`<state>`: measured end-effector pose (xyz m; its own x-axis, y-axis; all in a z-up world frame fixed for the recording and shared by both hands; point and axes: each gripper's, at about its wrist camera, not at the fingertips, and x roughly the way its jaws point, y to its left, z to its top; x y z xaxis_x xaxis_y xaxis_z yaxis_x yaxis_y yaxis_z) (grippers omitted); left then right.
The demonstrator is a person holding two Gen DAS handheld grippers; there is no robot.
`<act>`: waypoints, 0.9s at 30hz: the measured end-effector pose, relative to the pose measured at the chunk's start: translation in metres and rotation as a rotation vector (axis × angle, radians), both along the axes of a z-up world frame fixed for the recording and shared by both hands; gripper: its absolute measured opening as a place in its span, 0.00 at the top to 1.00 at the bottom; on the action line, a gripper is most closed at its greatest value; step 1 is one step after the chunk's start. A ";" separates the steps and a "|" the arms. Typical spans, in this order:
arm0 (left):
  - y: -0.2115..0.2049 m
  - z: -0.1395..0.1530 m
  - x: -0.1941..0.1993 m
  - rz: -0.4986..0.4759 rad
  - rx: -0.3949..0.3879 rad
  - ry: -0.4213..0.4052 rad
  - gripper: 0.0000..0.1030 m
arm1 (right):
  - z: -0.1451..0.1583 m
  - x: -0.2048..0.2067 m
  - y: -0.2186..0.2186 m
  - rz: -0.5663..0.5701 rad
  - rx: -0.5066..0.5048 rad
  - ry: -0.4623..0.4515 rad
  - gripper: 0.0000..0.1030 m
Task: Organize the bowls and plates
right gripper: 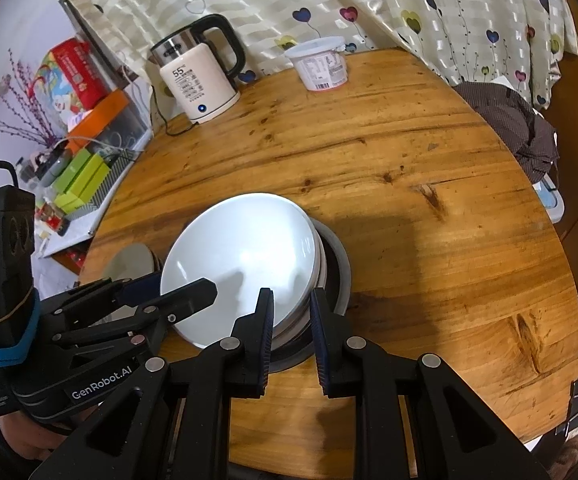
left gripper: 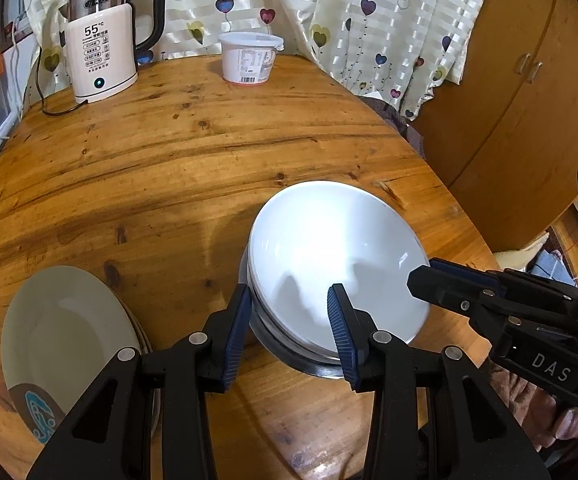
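Note:
A stack of white bowls (left gripper: 337, 240) (right gripper: 241, 248) sits tilted in a dark metal bowl (left gripper: 309, 362) (right gripper: 337, 268) on the round wooden table (left gripper: 169, 160). My left gripper (left gripper: 289, 288) (right gripper: 185, 286) straddles the stack's near-left rim, one finger inside and one outside, shut on it. On the opposite rim my right gripper (right gripper: 291, 293) (left gripper: 429, 270) is shut the same way, with several rim edges showing between its pads. A pile of pale plates (left gripper: 65, 332) (right gripper: 129, 264) lies left of the bowls; the top one has a blue pattern.
An electric kettle (left gripper: 101, 52) with its cord and a white plastic tub (left gripper: 249, 58) stand at the table's far side by the curtain. A dark cloth (right gripper: 521, 128) hangs off the right edge. Boxes crowd a shelf (right gripper: 89, 168) at the left. A wooden cabinet (left gripper: 529, 100) stands at the right.

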<state>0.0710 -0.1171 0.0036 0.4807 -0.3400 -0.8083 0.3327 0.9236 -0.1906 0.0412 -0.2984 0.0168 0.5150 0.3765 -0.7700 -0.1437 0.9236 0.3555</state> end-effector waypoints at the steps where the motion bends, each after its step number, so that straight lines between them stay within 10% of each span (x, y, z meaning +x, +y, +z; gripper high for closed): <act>1: 0.000 0.000 0.000 -0.001 0.001 -0.003 0.60 | 0.000 0.000 0.000 0.000 -0.002 -0.002 0.82; 27: 0.017 0.004 -0.001 0.018 -0.077 -0.014 0.60 | 0.002 -0.002 -0.006 -0.012 0.021 -0.006 0.82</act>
